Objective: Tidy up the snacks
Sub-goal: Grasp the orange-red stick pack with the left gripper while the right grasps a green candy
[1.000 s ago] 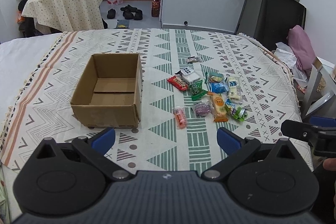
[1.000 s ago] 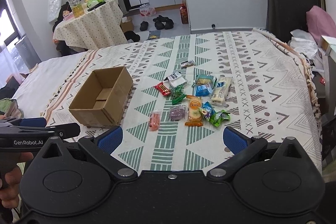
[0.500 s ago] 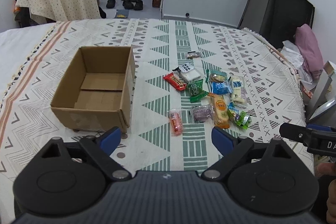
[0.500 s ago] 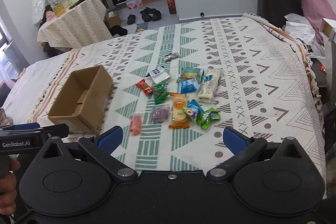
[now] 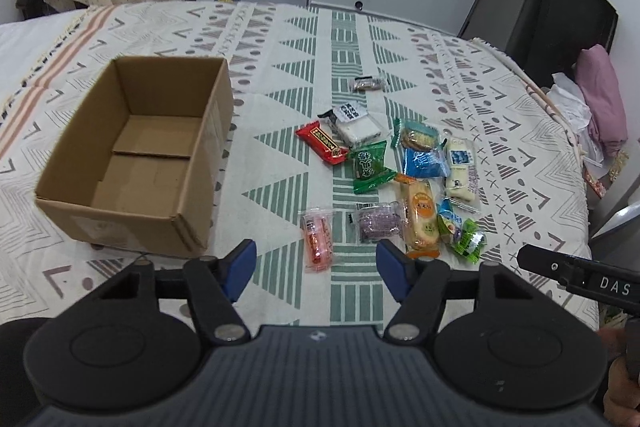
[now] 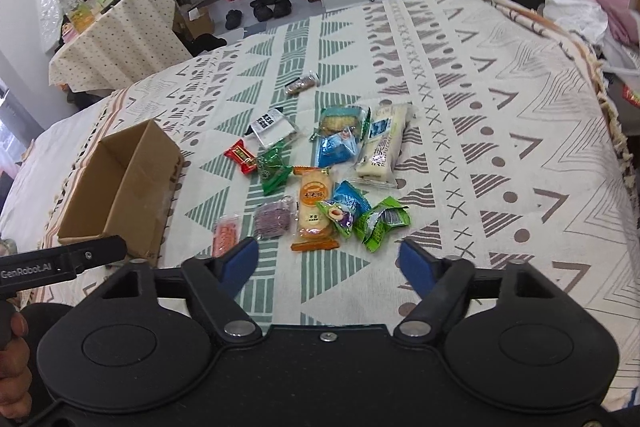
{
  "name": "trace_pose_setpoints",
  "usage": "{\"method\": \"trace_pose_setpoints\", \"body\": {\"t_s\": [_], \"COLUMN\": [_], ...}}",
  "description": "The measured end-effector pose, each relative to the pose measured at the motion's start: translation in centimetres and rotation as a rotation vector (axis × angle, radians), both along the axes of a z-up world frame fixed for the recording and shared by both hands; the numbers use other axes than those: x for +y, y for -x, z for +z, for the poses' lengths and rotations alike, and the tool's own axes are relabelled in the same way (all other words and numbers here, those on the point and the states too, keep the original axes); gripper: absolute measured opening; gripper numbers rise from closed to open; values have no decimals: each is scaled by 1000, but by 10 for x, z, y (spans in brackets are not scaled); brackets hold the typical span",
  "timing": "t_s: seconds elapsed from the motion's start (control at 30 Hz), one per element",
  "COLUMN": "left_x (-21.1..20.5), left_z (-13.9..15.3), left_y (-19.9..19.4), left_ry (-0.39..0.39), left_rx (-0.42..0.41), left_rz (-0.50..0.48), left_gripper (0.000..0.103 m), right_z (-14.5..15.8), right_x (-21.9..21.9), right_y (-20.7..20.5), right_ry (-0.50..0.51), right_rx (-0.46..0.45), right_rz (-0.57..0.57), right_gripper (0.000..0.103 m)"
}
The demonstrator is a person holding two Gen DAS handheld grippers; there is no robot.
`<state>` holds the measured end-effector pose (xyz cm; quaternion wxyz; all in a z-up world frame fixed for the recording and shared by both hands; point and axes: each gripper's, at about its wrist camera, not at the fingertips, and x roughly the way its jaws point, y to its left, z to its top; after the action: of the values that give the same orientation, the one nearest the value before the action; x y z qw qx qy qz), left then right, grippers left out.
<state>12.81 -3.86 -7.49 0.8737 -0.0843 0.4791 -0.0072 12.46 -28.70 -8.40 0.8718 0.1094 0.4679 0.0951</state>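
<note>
Snacks sit in a loose cluster mid-bed on the patterned bedspread (image 5: 280, 39), right of the cardboard box (image 5: 136, 155), nearer the bed's right edge than its left. Nearest me: pink packet (image 5: 317, 241), purple packet (image 5: 378, 221), orange cracker pack (image 5: 418, 213), bright green candies (image 5: 466, 239). Further back: red bar (image 5: 325, 143), dark green wrapper (image 5: 366, 167), white pack with black label (image 5: 354, 125), blue pouch (image 5: 424, 163), long white bar (image 5: 462, 167), biscuit pack (image 5: 418, 137). One small brown wrapper (image 5: 366, 83) lies apart, toward the far edge. All flat, several overlapping, so I'd judge single picks need care.

Box is open-topped, flaps down inside, nothing in it. It looks like the sorting target, set just beside the pile for short carries.

My left gripper (image 5: 312, 265) is spread wide, holding nothing, hovering low over the near edge with the pink packet roughly between the blue pads, probably first pick. My right gripper (image 6: 328, 261) is also released and empty, aimed at the orange pack and green candies. Each claw's arm shows at the other's frame edge, so they hang side by side. Contact height above the cloth is hard to read through the fisheye.

Nothing sorted yet.
</note>
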Motion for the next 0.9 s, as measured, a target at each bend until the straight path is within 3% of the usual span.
{"method": "trace_pose_setpoints", "body": {"t_s": [0.37, 0.67, 0.9], "left_x": [-2, -10, -10], "left_z": [-49, -85, -104], "left_y": [-39, -65, -76], "left_ry": [47, 63, 69], "left_rx": [66, 125, 159], "left_rz": [36, 34, 37], "left_gripper": [46, 41, 31], "right_z": [-46, -72, -89], "right_x": [-19, -29, -33], "right_y": [-34, -58, -74], "right_ry": [-51, -64, -87], "right_rx": [77, 133, 185], "right_rz": [-59, -95, -118], "right_gripper": [54, 50, 45]}}
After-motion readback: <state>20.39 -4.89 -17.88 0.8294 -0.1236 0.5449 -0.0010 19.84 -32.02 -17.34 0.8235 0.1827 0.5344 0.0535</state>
